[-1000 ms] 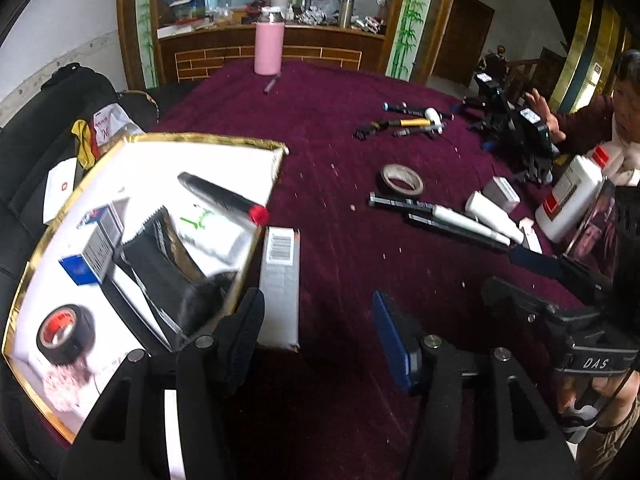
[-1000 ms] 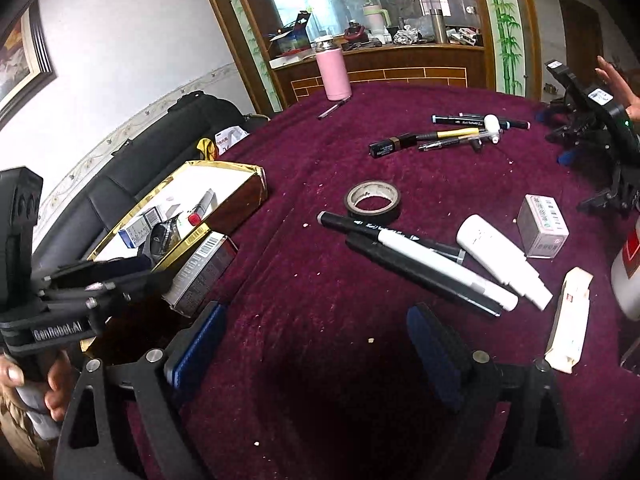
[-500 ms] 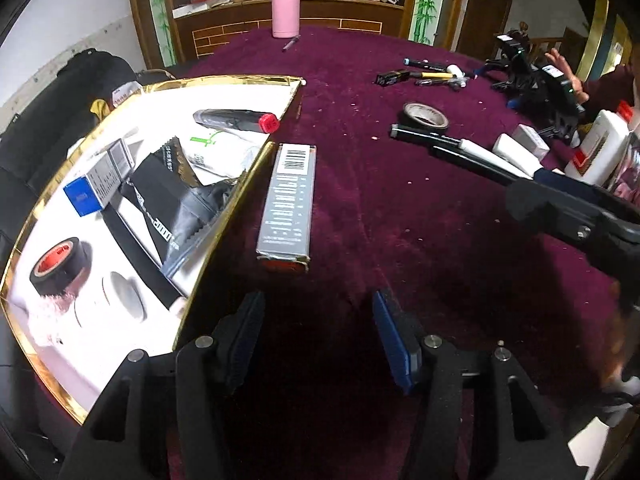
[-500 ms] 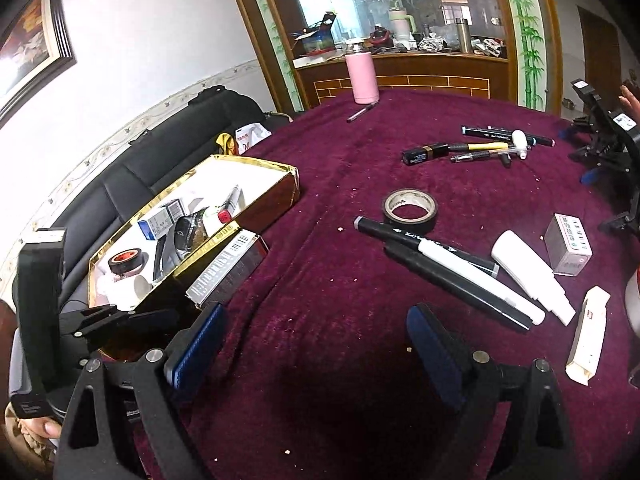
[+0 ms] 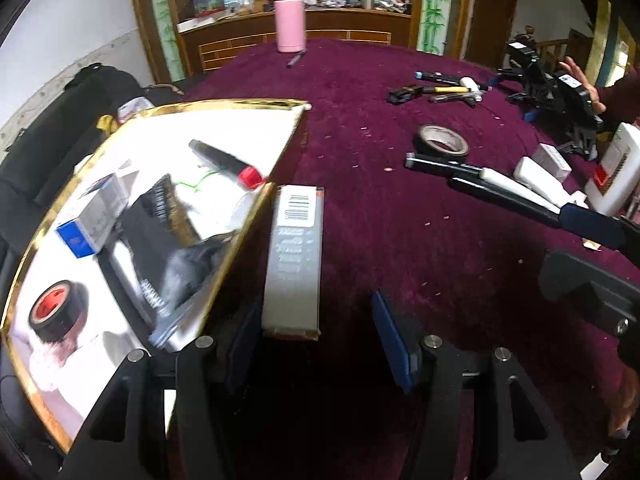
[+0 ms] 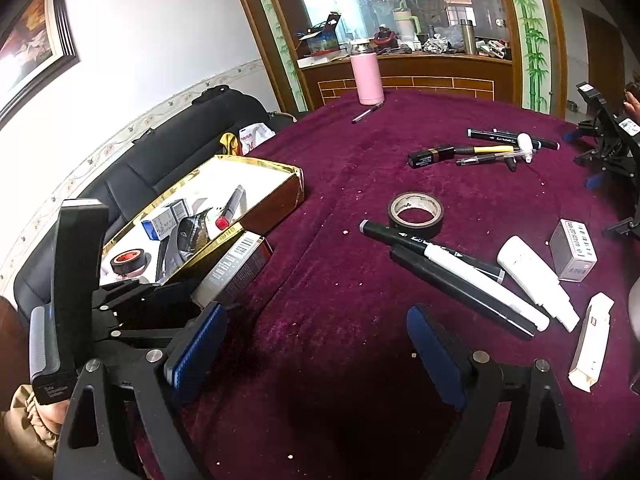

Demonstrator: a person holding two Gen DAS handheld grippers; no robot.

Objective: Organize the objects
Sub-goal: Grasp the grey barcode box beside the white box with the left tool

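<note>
1. Blue-padded left gripper: fingers spread, nothing between the pads. It hangs just short of the near end of the long grey barcode box.
2. Box lies flat on the tabletop, long axis running straight away from the fingers, barcode end far. Its left long side sits against the gold rim of the open tray; right side faces bare cloth.
3. Judgement: the gap looks wider than the box, so a straddle across the short axis should fit. Left finger has little room, with the tray wall right beside it.
4. Left gripper is the nearer one by far. Right gripper also stands open and empty, over bare cloth nearer the tabletop's middle.
5. Tray at the tabletop's left edge already holds a red-capped marker, a blue-and-white carton, a roll of black tape and a dark pouch. Free white floor shows at its far end.
6. Loose items toward the right edge: tape ring, markers, small boxes. Clear of this move.
</note>
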